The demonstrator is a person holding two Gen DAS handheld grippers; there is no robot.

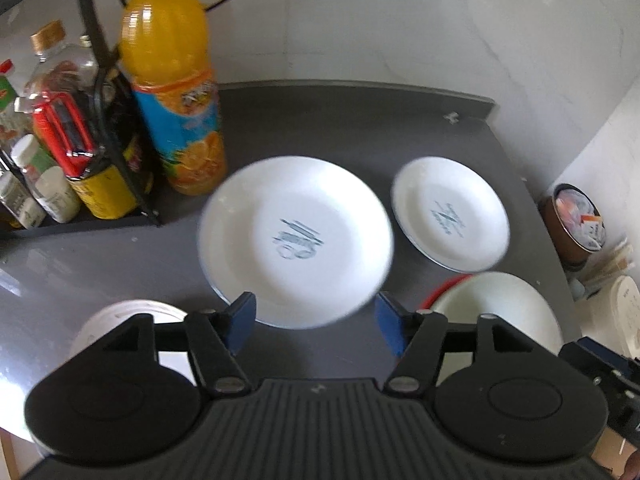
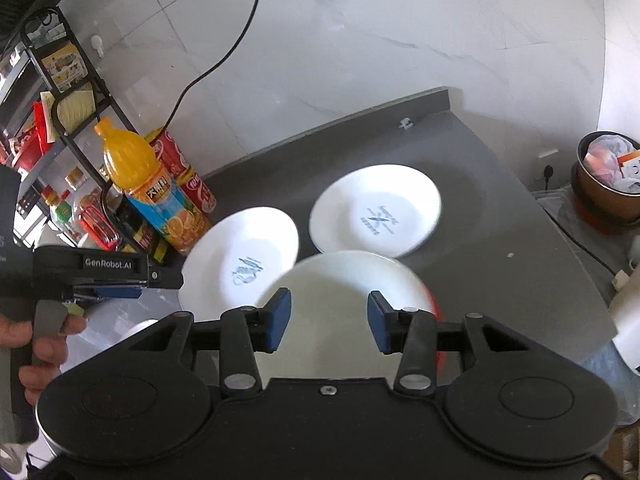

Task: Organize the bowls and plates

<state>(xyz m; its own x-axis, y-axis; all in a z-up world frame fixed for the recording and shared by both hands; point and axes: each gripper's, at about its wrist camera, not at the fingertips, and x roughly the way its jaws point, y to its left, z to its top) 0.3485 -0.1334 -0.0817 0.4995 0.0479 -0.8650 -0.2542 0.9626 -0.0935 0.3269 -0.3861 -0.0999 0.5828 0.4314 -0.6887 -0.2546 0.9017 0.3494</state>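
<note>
A dark grey surface (image 1: 340, 120) runs back to a pale marble-look tiled wall (image 1: 400, 20), with a low raised lip along its far edge. A black cable (image 2: 224, 56) hangs down the wall toward the left corner.

Two white plates lie flat on the surface, each with a bluish print in its centre. The larger plate (image 1: 296, 240) sits left of the smaller plate (image 1: 450, 214), near it but apart. In front of the smaller plate stands a white bowl with a red outside (image 1: 496, 308); in the right wrist view its far rim hides the near edge of the smaller plate. Another white, round vessel (image 1: 128, 316) shows at the near left, mostly hidden behind the tool body.

At the left a black wire rack (image 1: 96, 40) holds sauce and condiment bottles. A tall orange juice bottle (image 1: 172, 80) stands upright just beside it, with red cans (image 2: 188, 176) behind. Off the right end of the surface a brown pot (image 2: 608, 184) holds packets.

The left tool (image 1: 316, 320) hovers with its blue-padded jaws spread wide and empty, over the near rim of the larger plate. The right tool (image 2: 328, 320) is likewise open and holds nothing, above the bowl. A hand (image 2: 36, 344) grips the left tool's handle.
</note>
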